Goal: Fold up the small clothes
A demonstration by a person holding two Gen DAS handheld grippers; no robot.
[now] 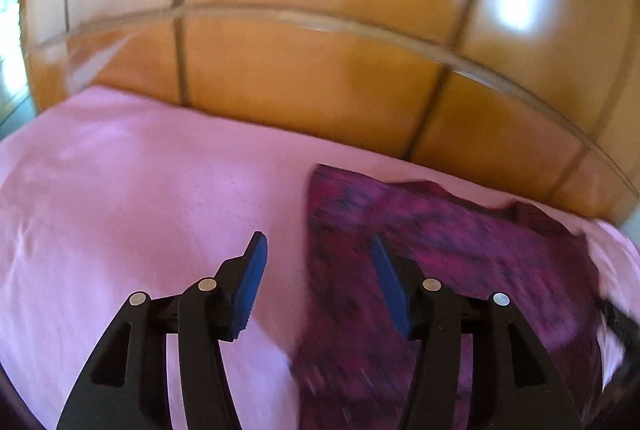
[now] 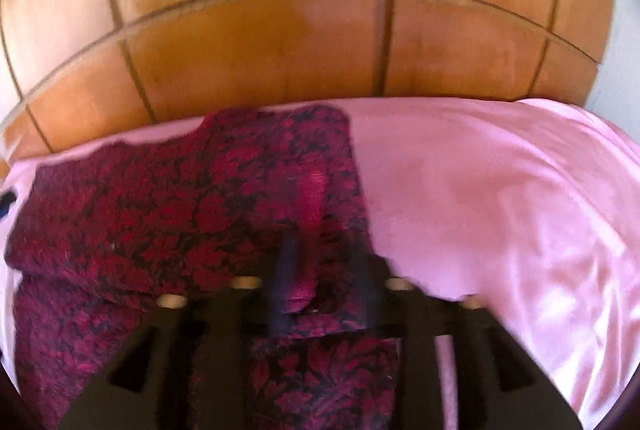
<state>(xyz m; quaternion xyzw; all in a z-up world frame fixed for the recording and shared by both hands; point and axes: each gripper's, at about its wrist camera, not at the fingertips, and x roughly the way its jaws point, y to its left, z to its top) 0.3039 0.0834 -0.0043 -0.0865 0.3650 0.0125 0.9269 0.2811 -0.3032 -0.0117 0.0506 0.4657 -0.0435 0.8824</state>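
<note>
A dark magenta garment with a black floral print lies on a pink sheet. In the left wrist view it is on the right. My left gripper is open and empty, just above the garment's left edge. In the right wrist view the garment fills the left and centre, with a folded layer across its lower part. My right gripper is blurred and open, hovering over the garment's right side with cloth showing between the fingers. Whether it touches the cloth I cannot tell.
The pink sheet covers the work surface. Its far edge drops to an orange tiled floor, also in the right wrist view. A dark object shows at the garment's right edge.
</note>
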